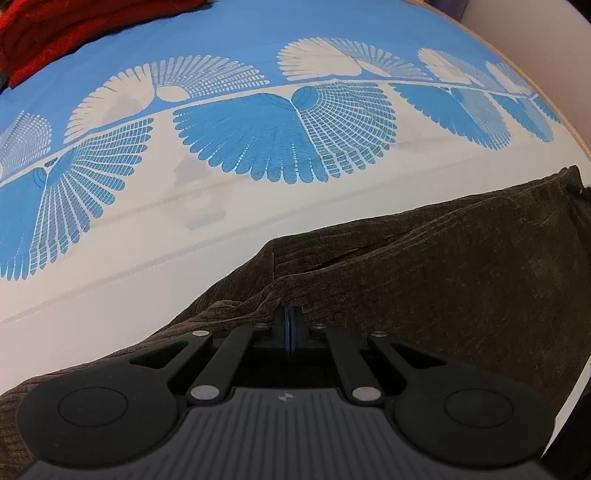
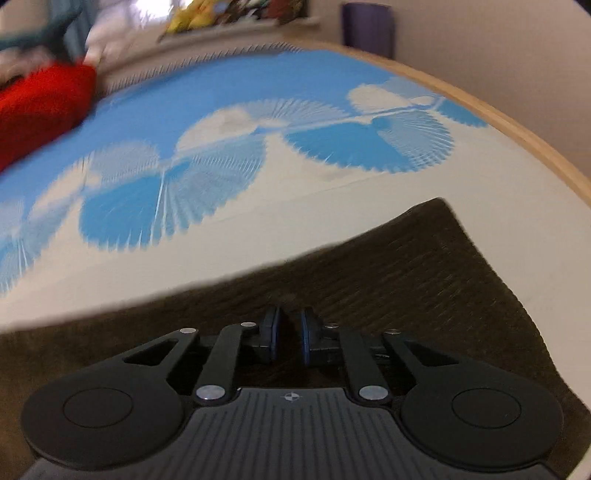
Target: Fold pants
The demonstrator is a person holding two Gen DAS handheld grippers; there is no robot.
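Dark brown corduroy pants (image 1: 443,280) lie on a white and blue patterned cover (image 1: 147,240). My left gripper (image 1: 291,312) points down onto them, its blue pads pressed together on a raised ridge of the cloth that runs up to a folded corner (image 1: 273,254). In the blurred right wrist view the same pants (image 2: 406,266) spread under my right gripper (image 2: 290,317). Its two pads stand a small gap apart just over the cloth. Brown fabric shows in the gap, and I see no pinch.
A red garment (image 1: 55,33) (image 2: 40,107) lies at the far left of the cover. The wooden rim (image 2: 517,125) of the table curves along the right, close to the pants' far corner. A purple object (image 2: 367,26) stands by the wall beyond.
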